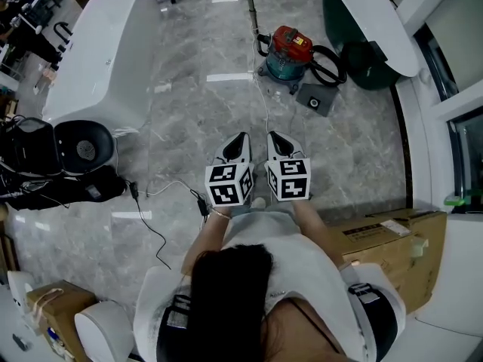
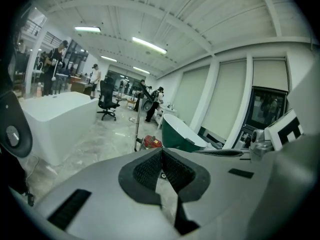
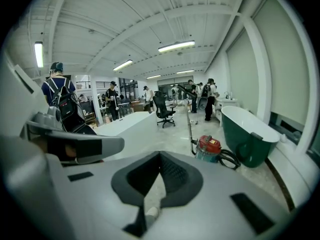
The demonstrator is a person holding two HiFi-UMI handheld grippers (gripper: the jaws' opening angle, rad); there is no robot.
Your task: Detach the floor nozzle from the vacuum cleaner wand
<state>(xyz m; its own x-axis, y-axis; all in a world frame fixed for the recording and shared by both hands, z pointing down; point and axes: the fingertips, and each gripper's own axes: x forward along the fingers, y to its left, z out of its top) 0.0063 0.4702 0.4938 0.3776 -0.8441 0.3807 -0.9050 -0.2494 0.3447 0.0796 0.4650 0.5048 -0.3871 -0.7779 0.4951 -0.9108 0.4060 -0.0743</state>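
A red and teal canister vacuum [image 1: 290, 51] stands on the marble floor ahead of me, with a black hose [image 1: 330, 64] coiled on its right. Its thin metal wand [image 1: 251, 10] rises upright from the floor at the canister's left. A flat grey piece [image 1: 315, 99] lies just in front of the canister; I cannot tell whether it is the floor nozzle. My left gripper [image 1: 240, 143] and right gripper [image 1: 278, 142] are side by side, well short of the vacuum, both shut and empty. The vacuum [image 2: 151, 142] and wand [image 3: 190, 129] show beyond the shut jaws in both gripper views.
A white bathtub [image 1: 106, 59] stands at the left and a dark green one [image 1: 362, 21] at the right. A cardboard box [image 1: 392, 247] sits near my right side, black equipment [image 1: 53, 164] at my left. A cable [image 1: 151, 232] trails over the floor. People stand far back.
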